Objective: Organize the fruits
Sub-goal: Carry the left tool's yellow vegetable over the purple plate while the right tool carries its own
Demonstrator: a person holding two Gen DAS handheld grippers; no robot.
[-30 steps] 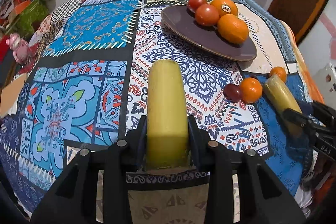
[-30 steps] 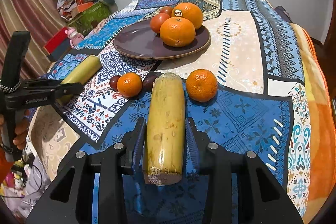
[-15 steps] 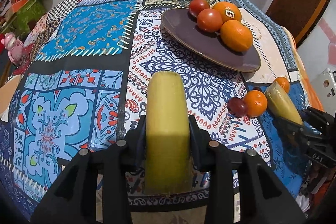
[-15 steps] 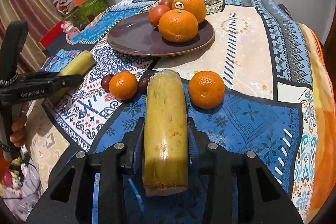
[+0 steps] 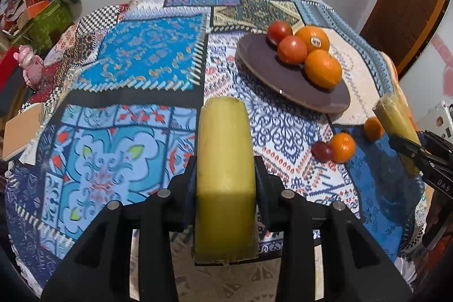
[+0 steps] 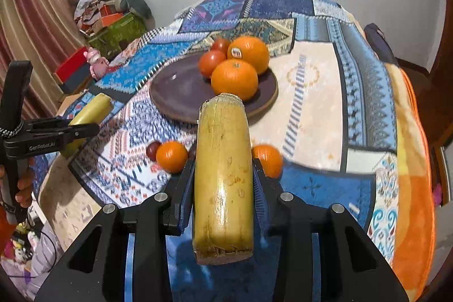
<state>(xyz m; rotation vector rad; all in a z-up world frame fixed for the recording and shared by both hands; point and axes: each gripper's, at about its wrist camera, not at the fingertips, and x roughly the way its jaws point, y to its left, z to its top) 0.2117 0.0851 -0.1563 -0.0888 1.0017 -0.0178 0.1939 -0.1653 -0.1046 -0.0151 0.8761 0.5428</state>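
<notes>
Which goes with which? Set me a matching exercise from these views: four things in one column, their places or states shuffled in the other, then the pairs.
Things
1. stickered orange
2. smooth yellow piece
3. dark red fruit
4. pink toy

Places or states
A. on the patterned cloth, right beside a small orange
B. clamped in the left gripper
C. on the brown plate
D. off the cloth, near the green box

Pairs: 1-C, 2-B, 3-A, 4-D
</notes>
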